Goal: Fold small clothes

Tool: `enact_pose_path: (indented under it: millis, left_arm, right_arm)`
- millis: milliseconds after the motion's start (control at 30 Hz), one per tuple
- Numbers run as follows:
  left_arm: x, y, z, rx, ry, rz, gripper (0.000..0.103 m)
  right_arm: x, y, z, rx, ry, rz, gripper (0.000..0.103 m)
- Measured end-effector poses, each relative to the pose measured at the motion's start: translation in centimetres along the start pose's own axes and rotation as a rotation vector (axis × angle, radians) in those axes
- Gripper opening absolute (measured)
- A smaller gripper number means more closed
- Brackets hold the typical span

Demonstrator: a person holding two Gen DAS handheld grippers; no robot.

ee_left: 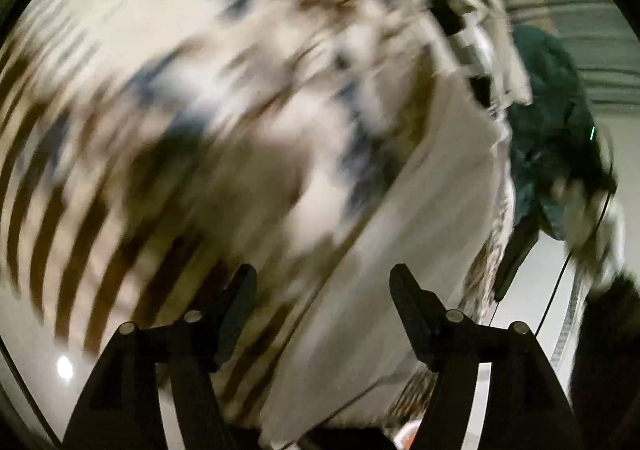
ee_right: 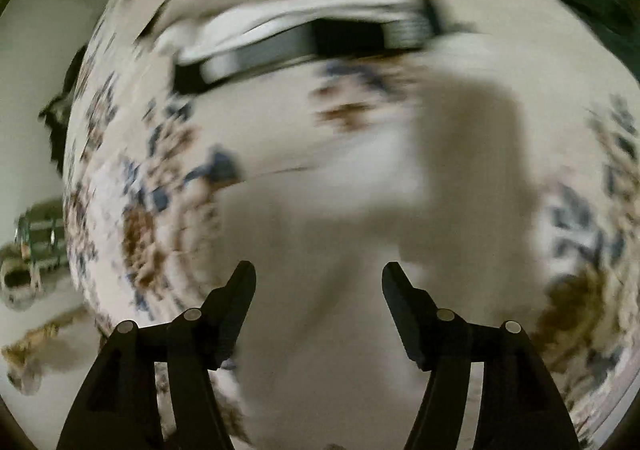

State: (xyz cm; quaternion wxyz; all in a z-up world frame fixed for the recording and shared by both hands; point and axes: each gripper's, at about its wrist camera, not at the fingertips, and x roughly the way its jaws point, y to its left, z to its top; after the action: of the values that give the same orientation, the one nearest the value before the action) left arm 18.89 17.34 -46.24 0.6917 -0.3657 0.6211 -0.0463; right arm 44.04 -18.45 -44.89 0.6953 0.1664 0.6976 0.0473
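Patterned cloth: we see it blurred, spreading ahead of and around both claws.
White garment: we find it on the patterned cloth, directly ahead of the right claw; in the left view it runs ahead and right.
Dark green cloth: we see it far right of the left claw.
Folded black-and-white stack: we see it well ahead of the right claw.
Left claw: we see it spread, holding nothing.
Right claw: we see it spread, holding nothing.

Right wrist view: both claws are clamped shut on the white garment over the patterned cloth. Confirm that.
Not quite. In the right wrist view the right claw stands open, its jaws wide apart with the white garment lying between and beyond them, not pinched. The left wrist view shows the left claw open too. The garment does lie over the patterned cloth.
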Motion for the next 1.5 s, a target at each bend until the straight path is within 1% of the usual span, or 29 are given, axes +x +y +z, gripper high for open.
enact_pose_path:
  millis: [67,167,200,233,267,367,400,433,467,500,533,600,633,667,700,733,767,867,900,933,967,1000,1033,1067,1133,1167,1267,1367,1500]
  left_arm:
    - [1.5,-3.4,3.2,0.082,-0.032,-0.020,0.067]
    - [5.2,-8.7,8.7,0.212,-0.057,-0.024,0.066]
    - [7.4,-11.1,10.9,0.255,-0.055,-0.024,0.066]
    - [8.6,-12.1,12.0,0.276,-0.048,-0.023,0.066]
    - [11.0,-13.9,13.8,0.302,-0.029,-0.014,0.066]
    - [15.8,-16.7,16.5,0.328,0.017,0.021,0.064]
    - [17.1,-17.2,17.1,0.334,0.023,0.034,0.056]
    - [17.6,-17.4,17.3,0.341,0.022,0.036,0.022]
    - [18.0,-17.7,17.5,0.352,0.022,0.051,0.015]
    - [18.1,-18.0,17.6,0.360,0.012,0.065,0.014]
    - [18.3,-18.3,18.0,0.366,0.004,0.070,0.013]
    - [18.4,-18.4,18.4,0.383,-0.009,0.103,0.012]
    - [18.7,-18.0,18.8,0.378,-0.010,0.117,0.012]
    - [19.1,-17.5,19.2,0.359,-0.003,0.122,0.012]
    - [19.4,-17.2,19.6,0.342,0.001,0.119,0.012]
    - [19.4,-17.0,20.0,0.332,-0.003,0.114,0.012]
    - [19.1,-17.1,20.2,0.332,-0.006,0.113,0.011]
    - [18.1,-17.3,20.4,0.316,0.015,0.078,0.016]
    - [17.1,-17.4,20.2,0.325,0.020,0.067,0.018]
    - [16.7,-17.8,20.0,0.335,0.017,0.057,0.023]
    - [15.7,-17.8,19.5,0.353,0.011,0.039,0.035]
    - [14.5,-17.8,18.9,0.381,0.005,0.006,0.044]
    - [13.7,-17.6,18.3,0.400,0.005,-0.020,0.059]
    - [12.6,-16.9,17.2,0.409,0.019,-0.051,0.065]
    - [11.3,-15.5,15.4,0.401,0.061,-0.092,0.065]
    - [10.6,-14.6,14.1,0.393,0.086,-0.091,0.065]
    - [7.8,-11.0,8.5,0.369,0.163,-0.074,0.065]
    - [6.1,-8.1,3.4,0.322,0.212,-0.024,0.065]
    - [4.9,-2.7,-3.7,0.194,0.297,0.043,0.065]
  right_arm:
    - [-0.8,-3.7,0.1,0.062,-0.034,-0.012,0.068]
    - [-1.3,-8.6,1.2,0.137,-0.077,0.013,0.068]
    - [-1.2,-9.8,1.7,0.152,-0.096,0.023,0.068]
    - [-0.9,-10.6,2.1,0.160,-0.108,0.032,0.068]
    - [-0.5,-11.8,2.8,0.176,-0.124,0.041,0.068]
    - [0.8,-14.2,4.6,0.223,-0.143,0.112,0.068]
    - [1.3,-14.6,5.0,0.236,-0.142,0.146,0.068]
    - [1.9,-15.0,5.4,0.245,-0.137,0.188,0.068]
    - [2.5,-15.0,5.6,0.251,-0.132,0.226,0.056]
    - [3.1,-14.4,5.7,0.247,-0.136,0.248,0.037]
    - [3.2,-14.4,5.9,0.232,-0.138,0.239,0.010]
    - [3.2,-14.7,6.1,0.216,-0.163,0.166,0.009]
    - [3.2,-15.3,6.3,0.229,-0.176,0.125,0.007]
    - [3.5,-16.3,6.5,0.260,-0.176,0.095,0.002]
    - [3.8,-17.3,6.6,0.291,-0.173,0.071,0.002]
    - [4.2,-18.2,6.7,0.316,-0.162,0.065,0.002]
    - [4.7,-18.6,6.7,0.325,-0.140,0.088,0.002]
    - [4.3,-17.6,6.2,0.280,-0.118,0.123,0.005]
    - [4.0,-17.3,5.8,0.275,-0.109,0.140,0.009]
    - [3.4,-17.0,5.1,0.275,-0.095,0.154,0.020]
    - [2.7,-16.9,4.3,0.276,-0.094,0.167,0.035]
    - [2.0,-16.8,3.4,0.276,-0.095,0.184,0.043]
    - [1.0,-16.6,1.8,0.275,-0.095,0.208,0.051]
    - [0.3,-16.3,0.1,0.274,-0.091,0.224,0.052]
    - [-1.1,-16.4,-3.4,0.280,-0.076,0.258,0.055]
    - [-1.8,-16.2,-5.5,0.284,-0.063,0.270,0.059]
    - [-2.1,-16.3,-12.4,0.291,0.010,0.271,0.060]
    - [-0.3,-16.9,-19.6,0.320,0.115,0.252,0.060]
    - [3.8,-17.8,-28.2,0.380,0.249,0.267,0.060]
